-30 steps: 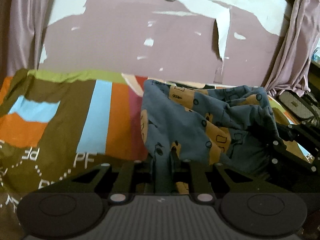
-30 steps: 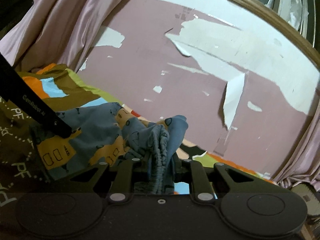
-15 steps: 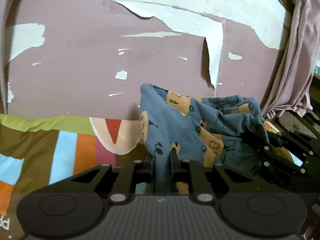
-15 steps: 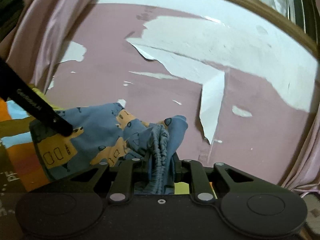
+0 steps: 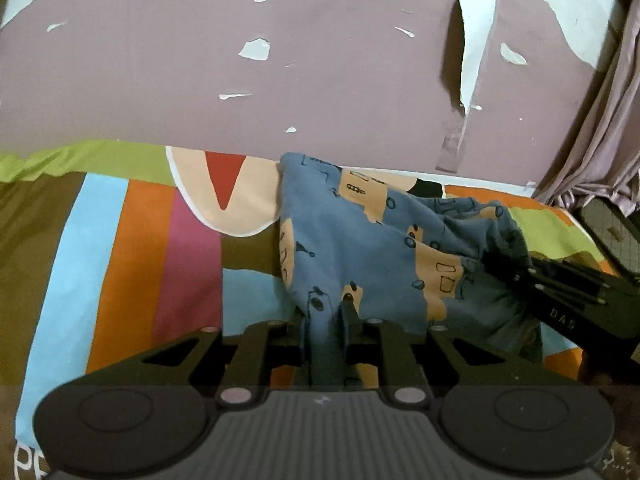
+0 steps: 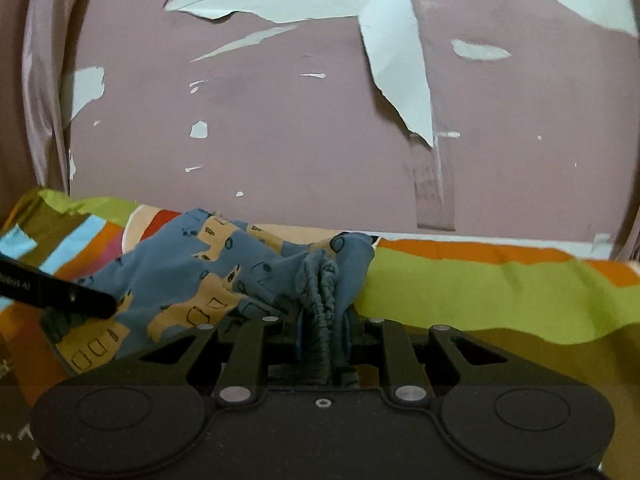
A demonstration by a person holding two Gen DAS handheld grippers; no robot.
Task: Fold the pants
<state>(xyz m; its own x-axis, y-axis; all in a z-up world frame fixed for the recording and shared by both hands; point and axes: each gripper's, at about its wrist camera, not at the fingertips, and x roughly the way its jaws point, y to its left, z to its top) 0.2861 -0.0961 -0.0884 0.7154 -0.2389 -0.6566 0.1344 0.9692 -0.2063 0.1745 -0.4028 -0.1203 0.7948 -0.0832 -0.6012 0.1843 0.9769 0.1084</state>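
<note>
The pants (image 5: 360,248) are blue w/ tan patches and little black drawings. They hang bunched up between the two tongs, just over the bed sheet (image 5: 132,248), which has big stripes of blue, orange, pink, brown & green.

Left gripper (image 5: 326,312): its two black fingers are squeezed tight on a fold of the blue cloth. The cloth goes up from the pinch toward 12 o'clock, then spreads out toward 2 o'clock. At 3 o'clock in the left cam, the other black tool pokes in from the edge, its tip dug into the far end of the pants.

Right gripper (image 6: 324,320): fingers pressed together on the wrinkly stretchy waist part (image 6: 320,284) of the pants (image 6: 192,276). That part sticks up in a ridged lump right at the pinch. The rest of the cloth runs off toward 9 o'clock. There the left tool's finger (image 6: 60,294) comes in from the edge & holds the cloth too.

Behind the bed, at 12 o'clock in both cams, is a dull pink wall (image 5: 320,80) w/ lots of peeling paint, white patches showing. One long flap of paint (image 6: 400,80) curls off the wall. A pinkish curtain (image 5: 600,140) hangs at 2 o'clock in the left cam. Another curtain (image 6: 44,80) hangs at 10 o'clock in the right cam. A dark mesh thing (image 5: 612,232) sits at 3 o'clock by the curtain; can't tell what it is.
</note>
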